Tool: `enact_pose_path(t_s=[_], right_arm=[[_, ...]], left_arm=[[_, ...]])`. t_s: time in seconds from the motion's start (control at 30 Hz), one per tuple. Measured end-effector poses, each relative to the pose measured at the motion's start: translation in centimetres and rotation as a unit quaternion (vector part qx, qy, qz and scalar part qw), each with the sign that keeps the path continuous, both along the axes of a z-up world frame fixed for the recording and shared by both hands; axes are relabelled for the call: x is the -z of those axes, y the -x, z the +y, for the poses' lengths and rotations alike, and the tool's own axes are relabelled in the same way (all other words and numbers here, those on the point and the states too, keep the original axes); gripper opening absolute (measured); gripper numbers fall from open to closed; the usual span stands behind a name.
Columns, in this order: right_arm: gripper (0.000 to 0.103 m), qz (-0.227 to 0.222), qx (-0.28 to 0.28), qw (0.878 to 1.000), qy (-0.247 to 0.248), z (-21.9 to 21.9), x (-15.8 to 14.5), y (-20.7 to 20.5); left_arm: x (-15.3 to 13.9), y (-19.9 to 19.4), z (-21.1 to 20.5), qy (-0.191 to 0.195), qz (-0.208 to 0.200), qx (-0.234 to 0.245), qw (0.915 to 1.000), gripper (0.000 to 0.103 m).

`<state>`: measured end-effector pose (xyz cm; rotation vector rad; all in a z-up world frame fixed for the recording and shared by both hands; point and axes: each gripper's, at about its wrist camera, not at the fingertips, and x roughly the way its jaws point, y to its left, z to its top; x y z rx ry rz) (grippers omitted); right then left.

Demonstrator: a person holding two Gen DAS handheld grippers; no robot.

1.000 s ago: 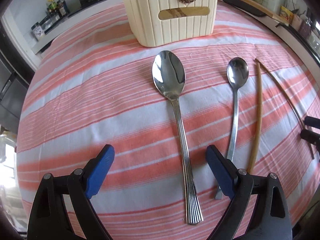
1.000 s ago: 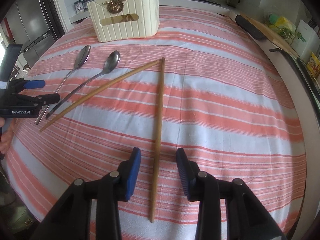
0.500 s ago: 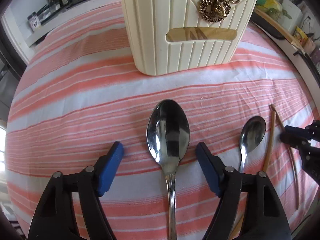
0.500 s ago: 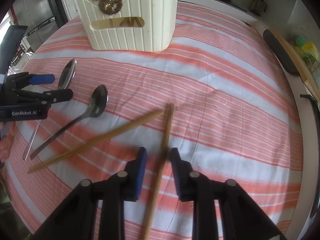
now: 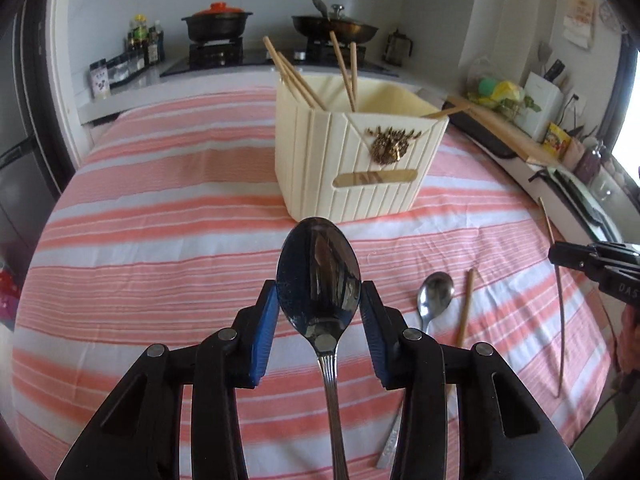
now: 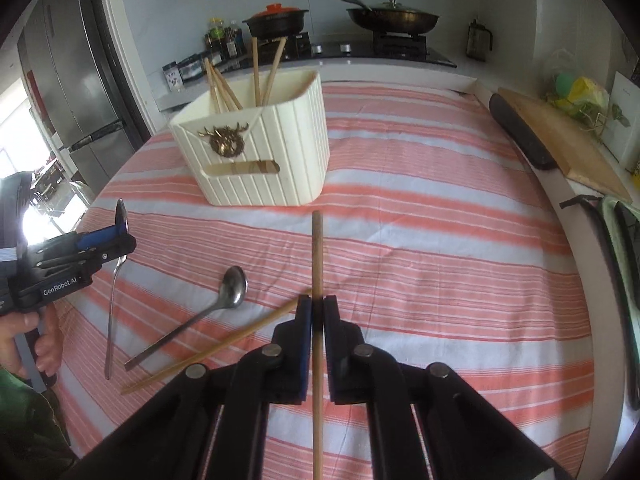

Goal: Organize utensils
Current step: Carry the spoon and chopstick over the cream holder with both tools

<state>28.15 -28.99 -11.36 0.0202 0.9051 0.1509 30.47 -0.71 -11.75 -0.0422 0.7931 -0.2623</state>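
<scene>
My left gripper [image 5: 319, 294] has the bowl of the large steel spoon [image 5: 318, 256] between its blue pads, its jaws closing on the bowl's edges. The spoon hangs off the cloth, handle trailing below. My right gripper [image 6: 317, 304] is shut on a wooden chopstick [image 6: 317, 248], which is raised and points at the cream utensil holder [image 6: 256, 160]. That holder [image 5: 352, 168] has several chopsticks standing in it. A small spoon [image 6: 234, 286] and a second chopstick [image 6: 224, 344] lie on the striped cloth between the two grippers.
The table [image 6: 440, 240] is covered by a pink and white striped cloth. Behind it are a counter with a stove and pans [image 6: 392, 16]. A cutting board [image 6: 560, 140] lies on the right. A fridge [image 6: 68, 80] stands at the left. A person's hand [image 6: 24, 340] holds the left gripper.
The left jaws came in around the large spoon's bowl and raised it. The right jaws shut on the chopstick and lifted it. Both views tilted up toward the holder.
</scene>
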Motion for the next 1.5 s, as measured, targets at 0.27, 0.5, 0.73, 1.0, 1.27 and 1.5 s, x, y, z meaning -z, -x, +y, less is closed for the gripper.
enact_pose_path(t_s=[0.27, 0.5, 0.73, 1.0, 1.27, 1.5], right_arm=[[0.006, -0.084, -0.009, 0.996, 0.006, 1.2, -4.7, 5.4], [0.006, -0.133, -0.009, 0.991, 0.008, 2.2, -7.6, 8.3], [0.006, -0.175, -0.019, 0.984, -0.015, 2.1, -9.7, 8.1], [0.006, -0.160, -0.043, 0.986, -0.036, 2.8, -10.3, 4.7], [0.006, -0.216, -0.056, 0.973, -0.051, 3.7, -14.6, -0.9], [0.006, -0.296, -0.055, 0.951, -0.069, 5.3, -18.5, -7.7]], left_arm=[[-4.7, 5.3, 1.6, 0.032, -0.075, -0.014, 0.9965, 0.041], [-7.3, 7.3, 2.6, 0.056, -0.108, -0.024, 0.9923, 0.041], [-9.3, 7.0, 2.9, 0.065, -0.114, -0.011, 0.9912, 0.041], [-12.4, 4.6, 3.5, 0.091, -0.102, 0.012, 0.9905, 0.041], [-18.9, 0.1, 5.1, 0.127, -0.137, 0.013, 0.9823, 0.041], [-23.2, -6.0, 4.5, 0.105, -0.199, -0.016, 0.9742, 0.041]])
